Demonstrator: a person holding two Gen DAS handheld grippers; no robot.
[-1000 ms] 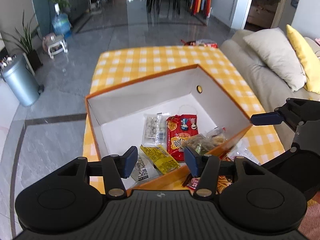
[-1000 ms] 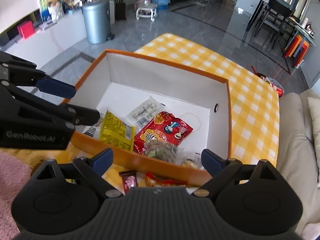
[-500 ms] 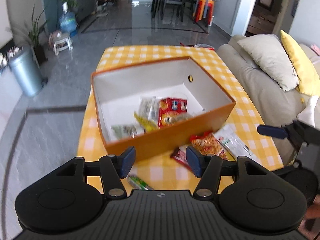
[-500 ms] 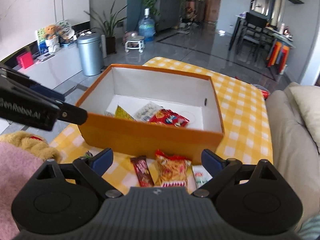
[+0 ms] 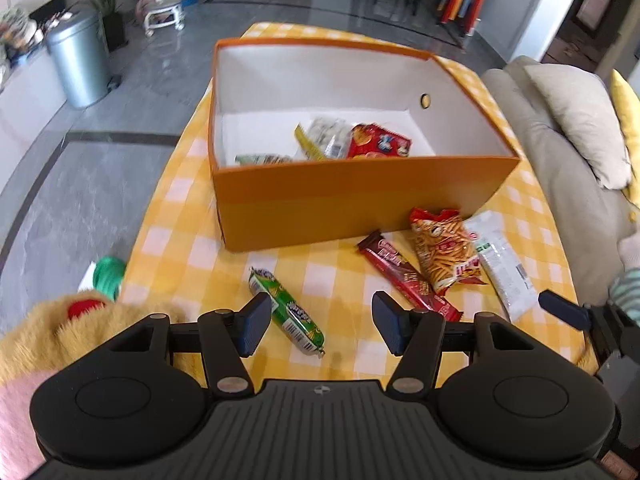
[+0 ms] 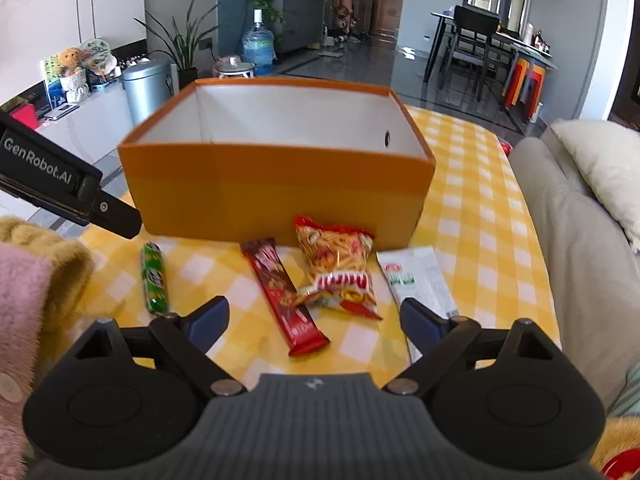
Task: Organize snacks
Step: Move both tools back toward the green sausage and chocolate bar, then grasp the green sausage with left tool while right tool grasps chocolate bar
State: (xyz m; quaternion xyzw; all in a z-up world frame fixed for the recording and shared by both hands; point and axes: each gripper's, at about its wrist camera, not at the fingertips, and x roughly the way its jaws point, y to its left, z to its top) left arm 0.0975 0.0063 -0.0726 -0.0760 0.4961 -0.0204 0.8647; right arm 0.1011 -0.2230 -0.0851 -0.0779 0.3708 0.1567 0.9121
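- "GenRobot.AI" legible on the left gripper (image 6: 68, 184), at 9 o'clock in the right wrist view; snack labels too blurred to read.
- Green tube snack (image 5: 286, 312) long axis running 11 to 5 o'clock, between the spread fingers of the left gripper (image 5: 316, 330), empty.
- Right gripper (image 6: 314, 324) wide, empty, over the chocolate bar (image 6: 284, 294), its long axis also 11 to 5 o'clock.
- Orange box (image 5: 360, 196) at 12 o'clock; red packet (image 5: 378, 142) inside, seen only from the left wrist.
- Fries bag (image 6: 338, 266), white packet (image 6: 416, 280) lying on the tablecloth (image 6: 472, 216).
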